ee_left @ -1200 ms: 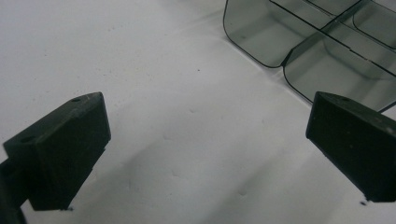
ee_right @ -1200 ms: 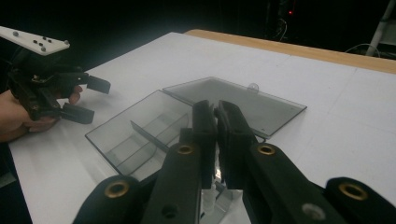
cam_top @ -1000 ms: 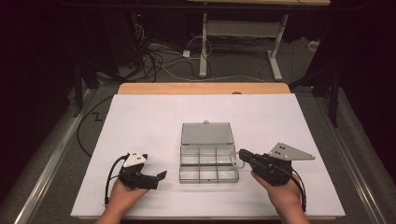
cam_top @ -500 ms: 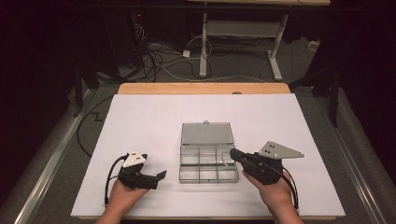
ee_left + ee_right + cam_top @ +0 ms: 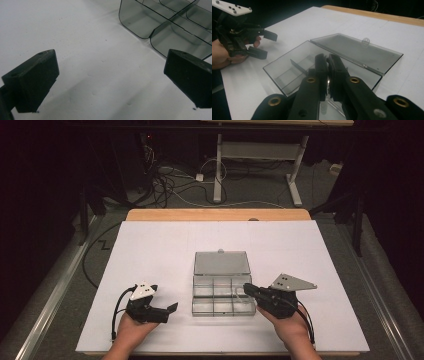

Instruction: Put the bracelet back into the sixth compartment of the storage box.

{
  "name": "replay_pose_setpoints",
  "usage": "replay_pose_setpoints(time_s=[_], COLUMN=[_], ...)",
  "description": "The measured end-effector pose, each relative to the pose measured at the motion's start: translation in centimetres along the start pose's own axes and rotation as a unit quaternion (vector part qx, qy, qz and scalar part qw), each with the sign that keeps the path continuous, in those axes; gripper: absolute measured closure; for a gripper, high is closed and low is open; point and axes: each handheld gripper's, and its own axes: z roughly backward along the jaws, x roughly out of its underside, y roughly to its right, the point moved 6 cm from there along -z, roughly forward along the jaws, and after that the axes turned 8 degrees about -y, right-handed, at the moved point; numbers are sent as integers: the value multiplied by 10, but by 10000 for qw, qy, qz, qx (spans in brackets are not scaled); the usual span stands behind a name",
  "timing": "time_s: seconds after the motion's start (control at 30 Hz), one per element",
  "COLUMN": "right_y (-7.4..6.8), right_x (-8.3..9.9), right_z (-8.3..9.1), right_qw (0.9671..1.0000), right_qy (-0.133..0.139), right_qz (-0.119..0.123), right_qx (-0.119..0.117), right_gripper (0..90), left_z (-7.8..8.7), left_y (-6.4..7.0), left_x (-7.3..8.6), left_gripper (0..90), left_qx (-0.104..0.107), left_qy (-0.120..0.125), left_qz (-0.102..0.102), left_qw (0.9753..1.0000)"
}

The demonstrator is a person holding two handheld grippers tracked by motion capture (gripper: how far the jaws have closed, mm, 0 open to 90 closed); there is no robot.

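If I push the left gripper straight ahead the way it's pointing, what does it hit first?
Probably the clear compartment box. The left gripper, jaws open, points right across bare white table cover toward the box's near left corner, seen up and right of centre; nothing lies between, though it may only graze that corner.

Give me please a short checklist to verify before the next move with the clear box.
1. Lid of the clear box is open and lies flat behind it: ok.
2. Compartments of the box are empty where visible; the near right one is hidden behind the gripper: cannot tell.
3. Right gripper has its fingers closed together over the box's near right corner: ok. Whether they pinch the wall or a divider: cannot tell.
4. Left gripper is open, apart from the box, with bare white table between its fingers: ok.
5. Left gripper steadies the box: not ok, it does not touch it.
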Motion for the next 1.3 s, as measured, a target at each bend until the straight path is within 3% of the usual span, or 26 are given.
replay_pose_setpoints(time_s=[0.57, 1.17, 1.3], right_y=[-8, 12, 13], right_x=[25, 37, 38], right_z=[-13, -20, -20], right_qw=[9991, 9980, 9978], right_qy=[-403, -596, -619], right_qz=[20, -138, -150], right_qx=[-114, 180, 200], right_gripper=[879, 869, 807], left_z=[0, -1, -1], left_y=[1, 1, 1], left_x=[0, 0, 0], left_gripper=[0, 0, 0], left_qx=[-39, -9, -10], left_qy=[-16, -29, -30], left_qz=[-45, -46, -44], left_qw=[10000, 10000, 10000])
